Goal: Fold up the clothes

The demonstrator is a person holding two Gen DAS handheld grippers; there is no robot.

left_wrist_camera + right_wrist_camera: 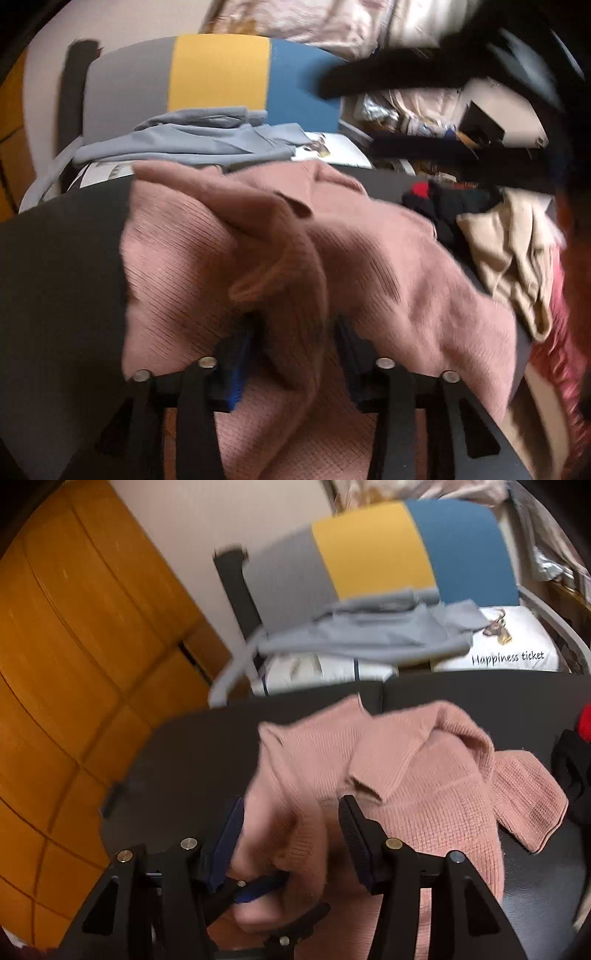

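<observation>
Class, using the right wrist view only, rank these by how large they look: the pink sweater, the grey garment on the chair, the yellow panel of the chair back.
1. pink sweater, largest, though it lies closest to the camera, which inflates it.
2. grey garment.
3. yellow panel, smallest, though not far behind the garment.
</observation>
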